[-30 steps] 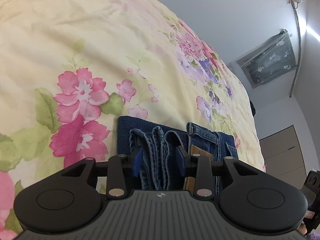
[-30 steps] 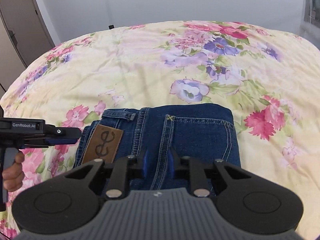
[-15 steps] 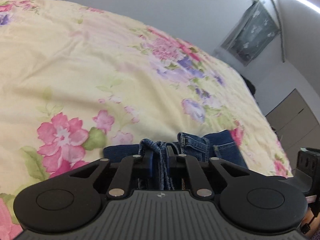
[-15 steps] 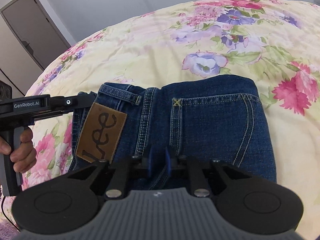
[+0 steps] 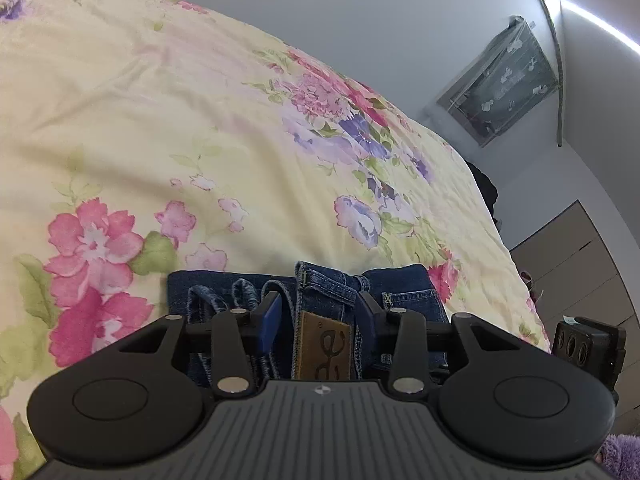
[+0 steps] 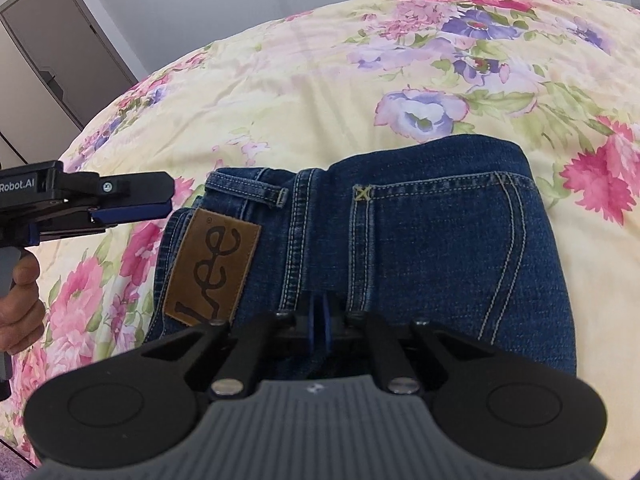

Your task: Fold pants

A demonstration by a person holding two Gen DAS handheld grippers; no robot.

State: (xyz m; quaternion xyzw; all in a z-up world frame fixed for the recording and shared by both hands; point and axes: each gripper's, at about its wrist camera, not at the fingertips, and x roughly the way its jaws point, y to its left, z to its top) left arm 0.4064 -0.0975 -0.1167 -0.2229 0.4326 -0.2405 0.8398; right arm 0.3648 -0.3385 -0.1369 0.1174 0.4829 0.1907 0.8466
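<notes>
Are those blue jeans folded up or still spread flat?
Folded: the blue denim jeans form a compact stack on the floral yellow bedspread, leg hems bunched beside the waistband.

Dark blue denim jeans (image 6: pixel 420 240) with pale yellow-tan stitching and a tan-brown leather Lee patch (image 6: pixel 214 268), lettering in dark brown. The bedspread (image 5: pixel 160 120) is pale yellow with pink and purple flowers and green leaves. Both grippers are black with blue finger pads (image 5: pixel 270 318).

Left black two-finger gripper (image 5: pixel 318 314) w/ blue pads: fingers spread wide apart. Right black gripper (image 6: pixel 319 314): fingers pressed together. Bare left hand (image 6: pixel 20 300) wrapped round its handle.
</notes>
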